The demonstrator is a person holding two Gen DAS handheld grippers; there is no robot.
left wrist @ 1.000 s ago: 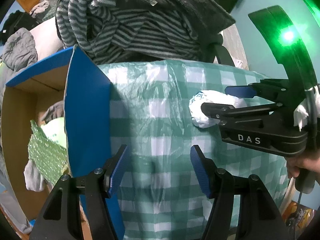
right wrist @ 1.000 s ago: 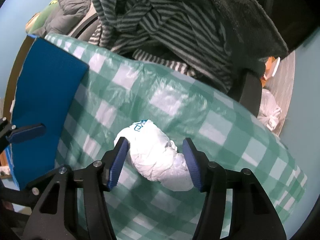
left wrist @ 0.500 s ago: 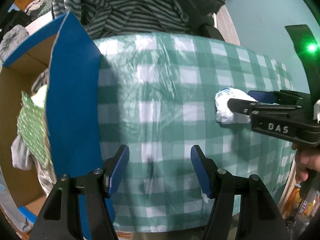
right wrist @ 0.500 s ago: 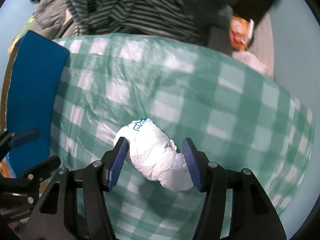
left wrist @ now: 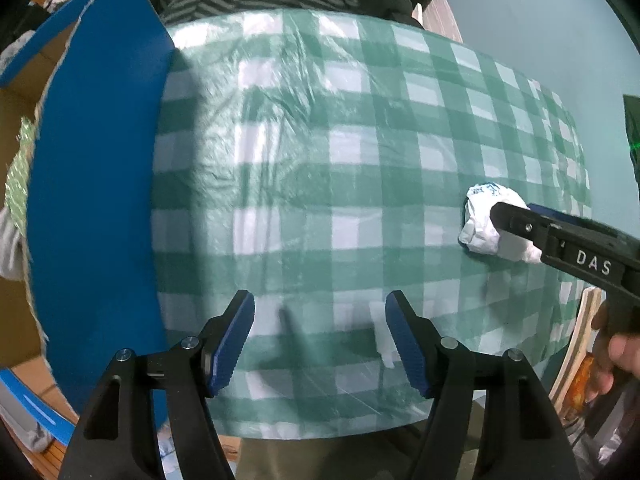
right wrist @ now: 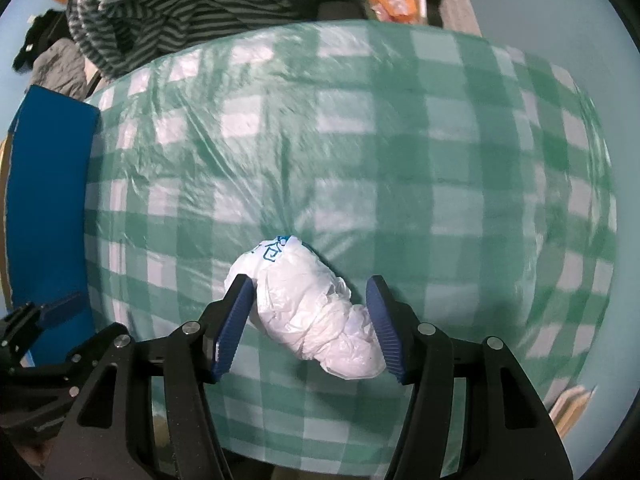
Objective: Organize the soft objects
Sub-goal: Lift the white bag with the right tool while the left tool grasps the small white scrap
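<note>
A crumpled white plastic bag (right wrist: 316, 312) with blue print sits between the blue pads of my right gripper (right wrist: 310, 324), held over the green checked tablecloth (right wrist: 360, 152). The jaws press its sides. In the left wrist view the bag (left wrist: 486, 220) and right gripper show at the right. My left gripper (left wrist: 320, 340) is open and empty above the tablecloth (left wrist: 320, 160), near its front edge.
A cardboard box with a blue flap (left wrist: 96, 184) stands at the table's left, holding a green patterned item (left wrist: 18, 176). Striped and dark clothes (right wrist: 180, 12) are piled behind the table. A light blue wall (left wrist: 540, 20) is at the right.
Both grippers have pulled back and risen from the table, so more tablecloth shows. The right gripper still holds the white bag. The clothes pile and box have receded.
</note>
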